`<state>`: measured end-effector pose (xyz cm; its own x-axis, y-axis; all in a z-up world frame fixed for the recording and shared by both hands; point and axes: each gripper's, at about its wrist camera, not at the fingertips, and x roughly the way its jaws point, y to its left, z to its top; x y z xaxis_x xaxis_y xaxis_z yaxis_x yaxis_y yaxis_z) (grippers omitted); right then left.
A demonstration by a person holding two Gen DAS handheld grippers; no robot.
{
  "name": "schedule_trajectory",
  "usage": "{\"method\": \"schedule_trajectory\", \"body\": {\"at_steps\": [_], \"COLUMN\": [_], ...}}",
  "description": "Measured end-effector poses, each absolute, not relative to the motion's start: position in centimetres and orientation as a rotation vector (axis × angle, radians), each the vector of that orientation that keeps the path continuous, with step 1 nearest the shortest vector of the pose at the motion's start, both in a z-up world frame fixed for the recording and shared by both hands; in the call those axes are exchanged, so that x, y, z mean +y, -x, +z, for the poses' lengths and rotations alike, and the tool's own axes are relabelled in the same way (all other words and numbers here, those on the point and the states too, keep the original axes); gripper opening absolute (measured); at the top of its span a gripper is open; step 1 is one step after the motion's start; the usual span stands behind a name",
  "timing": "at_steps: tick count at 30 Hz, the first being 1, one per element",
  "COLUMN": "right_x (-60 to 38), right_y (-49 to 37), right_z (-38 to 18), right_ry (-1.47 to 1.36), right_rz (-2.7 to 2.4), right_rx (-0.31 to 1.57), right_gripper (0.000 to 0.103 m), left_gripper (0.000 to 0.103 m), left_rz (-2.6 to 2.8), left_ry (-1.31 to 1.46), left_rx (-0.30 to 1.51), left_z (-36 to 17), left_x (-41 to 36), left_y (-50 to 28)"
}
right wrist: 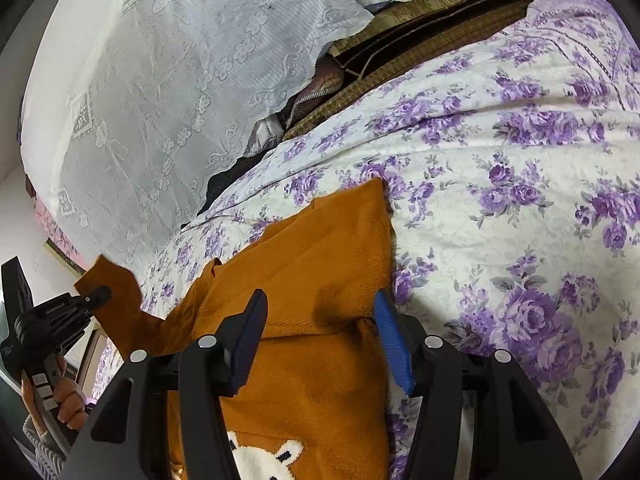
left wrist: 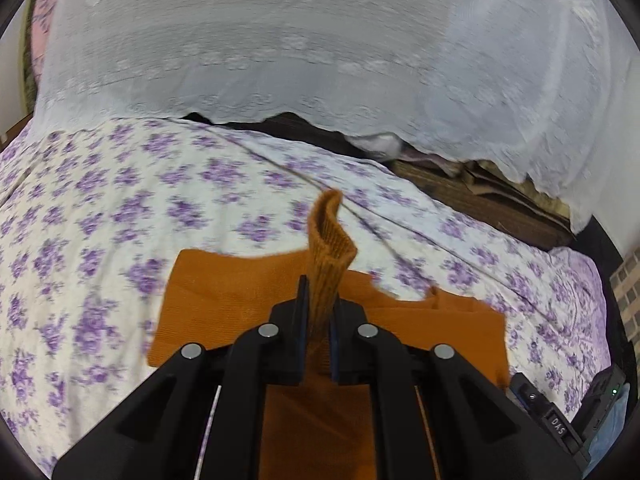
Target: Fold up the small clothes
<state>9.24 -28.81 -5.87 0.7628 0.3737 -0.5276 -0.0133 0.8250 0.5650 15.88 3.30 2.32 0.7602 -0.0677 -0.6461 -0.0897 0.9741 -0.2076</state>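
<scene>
One view only — white bear motif [right wrist: 264, 456] on the sweater [right wrist: 320, 248].

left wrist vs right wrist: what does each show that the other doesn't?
Left wrist only: the ribbed sleeve cuff sticking up from the shut left gripper, and a black device at lower right.
Right wrist only: the white animal face knitted into the sweater, the open right gripper, and the person's hand.
Both: orange sweater, purple floral bedspread, white lace cover.

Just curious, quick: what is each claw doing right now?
Left gripper: closed on the orange sweater's cuff.
Right gripper: open above the orange sweater, holding nothing.
</scene>
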Motion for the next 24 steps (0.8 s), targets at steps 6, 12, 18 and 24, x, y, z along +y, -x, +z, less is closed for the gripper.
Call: {"method": "schedule_trajectory", "body": {"at_steps": [6, 12, 18, 24], "right_x": [-29.5, -30.1, -30.1, -28.8], "right_y": [-9.5, -9.6, -9.5, -9.5], "right_z": [-6.4, -6.6, -6.4, -4.7], "right_ry": [-0.624, -0.669, -0.689, -0.741], "right_rz": [0.217, 0.224, 0.256, 0.466], "right_rx": [0.688, 0.691, 0.680, 0.685], "right_gripper": [0.056, 0.056, 0.056, 0.055], "left_gripper": [0.007, 0.026, 0.067, 0.087], "left_rz": [-0.061, -0.161, -0.220, -0.174], "left_ry": [0.205, 0.168, 0.170, 0.216], "left_rx": [0.733, 0.843, 0.904, 0.822], "left_z": [1.3, -3.2, -5.5, -3.0], "left_x": [-1.9, -6.9, -7.2, -1.0], "left_y": [-17.1, -18.1, -17.4, -14.5]}}
